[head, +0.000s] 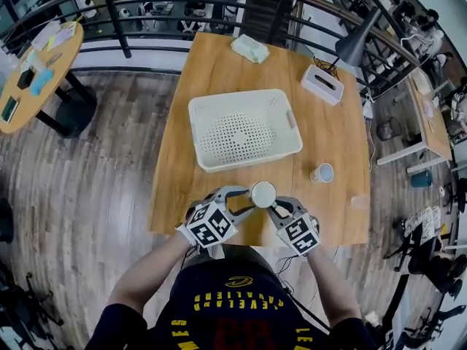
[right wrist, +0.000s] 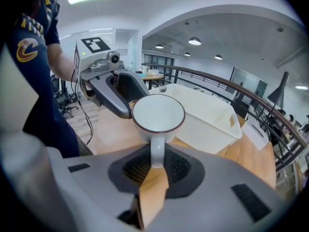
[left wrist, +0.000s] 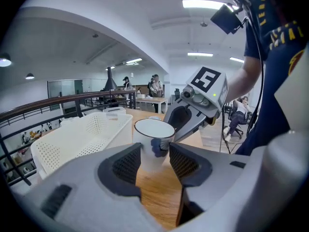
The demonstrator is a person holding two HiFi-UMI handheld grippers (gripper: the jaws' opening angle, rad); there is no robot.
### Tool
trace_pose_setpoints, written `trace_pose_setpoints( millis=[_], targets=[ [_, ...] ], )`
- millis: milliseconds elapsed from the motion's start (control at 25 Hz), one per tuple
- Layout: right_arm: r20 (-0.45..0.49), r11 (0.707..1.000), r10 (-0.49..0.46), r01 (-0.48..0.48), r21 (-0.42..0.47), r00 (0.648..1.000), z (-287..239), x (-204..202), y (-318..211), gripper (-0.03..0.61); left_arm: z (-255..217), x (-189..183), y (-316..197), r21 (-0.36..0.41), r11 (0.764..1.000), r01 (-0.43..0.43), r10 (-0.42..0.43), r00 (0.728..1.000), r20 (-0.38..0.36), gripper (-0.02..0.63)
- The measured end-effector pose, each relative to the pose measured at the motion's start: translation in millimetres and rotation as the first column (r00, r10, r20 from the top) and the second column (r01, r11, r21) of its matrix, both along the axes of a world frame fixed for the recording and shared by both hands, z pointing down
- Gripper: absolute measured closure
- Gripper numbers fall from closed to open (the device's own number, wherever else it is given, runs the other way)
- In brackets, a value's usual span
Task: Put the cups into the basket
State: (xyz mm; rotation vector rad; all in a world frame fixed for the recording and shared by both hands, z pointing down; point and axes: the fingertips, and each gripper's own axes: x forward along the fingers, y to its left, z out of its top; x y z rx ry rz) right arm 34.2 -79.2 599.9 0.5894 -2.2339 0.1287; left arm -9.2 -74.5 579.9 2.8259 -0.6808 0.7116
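Right gripper (right wrist: pixel 155 166) is clamped narrow on the handle (right wrist: pixel 157 151) of a white cup (right wrist: pixel 158 112), pads pinching it from both sides. The left gripper (left wrist: pixel 154 153) stands wider, its pads hugging the cup's body from the opposite side. So it's a two-handed hold: the cup sits upright between the grippers, mouth up, handle pointing straight back into the right jaws. It looks clear of the table (head: pixel 219 64) rather than resting on it, though its base is hidden behind the jaws. The basket (head: pixel 246 159) lies straight beyond the cup, empty, with its near wall facing the grippers. From the left gripper it sits ahead and a touch left, from the right gripper ahead and to the right. Both are about equally near it, so the carry should be a plain forward push over that near wall, then down. Off to the right gripper's outer side, well apart, a second cup (head: pixel 322 173) waits on the table. The right hand is the nearer one for that.
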Motion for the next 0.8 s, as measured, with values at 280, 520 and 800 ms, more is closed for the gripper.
trace_pose_setpoints(
  millis=[280,520,800],
  targets=[
    [-0.025,0.996,-0.076,0.076,0.034,0.997,-45.3,-35.0,-11.1,0.514,-44.6,-35.4,-7.0,0.051,0.995,0.088,-0.084,0.992,-0.090,0.420],
    [0.003,0.994,-0.107,0.107,0.038,0.994,-78.8,-63.3,-28.9,0.514,-80.5,-63.0,-23.5,0.095,0.984,0.152,-0.138,0.981,-0.139,0.420],
    [0.006,0.985,-0.156,0.155,0.076,0.988,-95.8,-83.8,-63.6,0.514,-111.2,-107.0,-49.2,0.129,0.943,0.308,-0.277,0.937,-0.212,0.420]
  ],
)
